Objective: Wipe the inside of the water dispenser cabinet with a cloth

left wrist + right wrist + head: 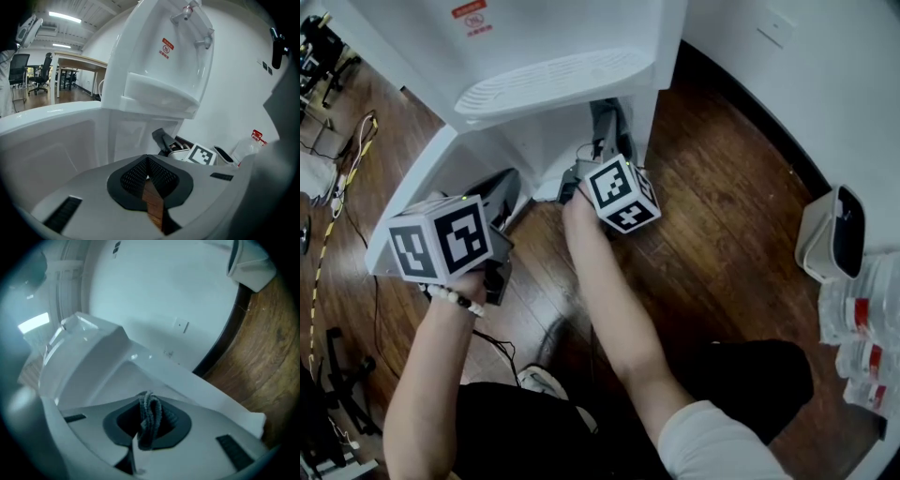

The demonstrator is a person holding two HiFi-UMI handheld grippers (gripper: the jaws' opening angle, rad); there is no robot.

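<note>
Grey cloth (151, 409) pinched in right claw (148, 423), at cabinet (546, 141) mouth, 12 o'clock; left claw (149, 180) pressed together, empty, 9 o'clock beside open door (422, 178); best: press cloth flat, sweep walls, firm pinch.

The grey plastic left gripper (149, 164) and its twin, the grey plastic right gripper (149, 420), have black mesh-textured pads lining their jaws and dark slots in their shells. Each carries a white cube with black square markers (441, 239) (622, 194). A white bead bracelet (450, 298) circles the left wrist. The person wears a white short sleeve (712, 441), black trousers (520, 431) and a pale shoe (546, 380).
</note>
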